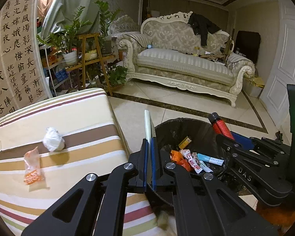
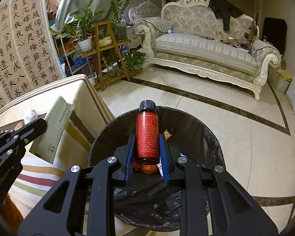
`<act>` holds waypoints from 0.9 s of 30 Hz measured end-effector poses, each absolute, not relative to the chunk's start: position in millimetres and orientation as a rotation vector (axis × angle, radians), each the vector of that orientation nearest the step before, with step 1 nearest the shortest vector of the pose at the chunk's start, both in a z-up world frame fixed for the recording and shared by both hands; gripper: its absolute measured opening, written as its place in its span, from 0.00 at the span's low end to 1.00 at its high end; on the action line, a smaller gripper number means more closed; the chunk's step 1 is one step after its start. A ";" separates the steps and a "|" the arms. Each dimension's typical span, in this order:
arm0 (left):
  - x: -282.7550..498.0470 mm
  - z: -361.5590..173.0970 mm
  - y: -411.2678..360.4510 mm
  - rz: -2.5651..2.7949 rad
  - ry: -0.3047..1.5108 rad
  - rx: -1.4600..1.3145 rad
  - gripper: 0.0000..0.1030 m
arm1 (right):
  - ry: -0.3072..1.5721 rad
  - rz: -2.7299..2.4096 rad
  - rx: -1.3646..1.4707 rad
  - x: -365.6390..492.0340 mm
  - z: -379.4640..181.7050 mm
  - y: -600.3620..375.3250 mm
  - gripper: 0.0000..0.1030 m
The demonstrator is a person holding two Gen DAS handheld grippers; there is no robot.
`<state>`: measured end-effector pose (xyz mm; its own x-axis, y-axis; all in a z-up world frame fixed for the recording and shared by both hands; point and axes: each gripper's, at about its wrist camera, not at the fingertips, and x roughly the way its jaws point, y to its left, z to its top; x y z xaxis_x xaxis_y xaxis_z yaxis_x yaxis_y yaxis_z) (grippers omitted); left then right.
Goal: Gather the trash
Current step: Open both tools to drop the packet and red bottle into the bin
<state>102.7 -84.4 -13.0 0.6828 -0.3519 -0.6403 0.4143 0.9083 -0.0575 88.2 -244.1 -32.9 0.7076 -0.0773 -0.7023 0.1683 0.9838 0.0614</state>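
My left gripper (image 1: 149, 143) is shut on a flat pale green packet (image 1: 148, 123), seen edge-on, held at the left rim of the black-lined trash bin (image 1: 186, 123). The packet's face shows in the right wrist view (image 2: 55, 129). My right gripper (image 2: 146, 147) is shut on a red-labelled bottle with a black cap (image 2: 147, 133), held over the bin (image 2: 212, 137). That bottle shows in the left wrist view (image 1: 221, 126). Several wrappers (image 1: 194, 160) lie in the bin. A crumpled white tissue (image 1: 53, 139) and an orange wrapper (image 1: 31, 167) lie on the striped tablecloth (image 1: 84, 118).
A cream sofa (image 1: 186, 63) with a black jacket stands across the tiled floor (image 2: 245, 129). A wooden plant stand (image 1: 92, 59) with potted plants is beyond the table. A calligraphy wall hanging (image 1: 15, 49) is on the left. A white door (image 1: 285, 68) is at right.
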 end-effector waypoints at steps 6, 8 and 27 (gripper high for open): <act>111.5 -19.2 -100.4 -0.436 0.707 0.112 0.04 | 0.790 -0.154 0.137 94.7 -42.9 -254.7 0.23; 114.9 -22.4 -106.2 -0.440 0.713 0.122 0.04 | 0.796 -0.160 0.141 96.4 -46.9 -256.8 0.23; 121.9 -32.9 -118.5 -0.444 0.757 0.136 0.33 | 0.804 -0.211 0.166 101.2 -56.5 -270.5 0.39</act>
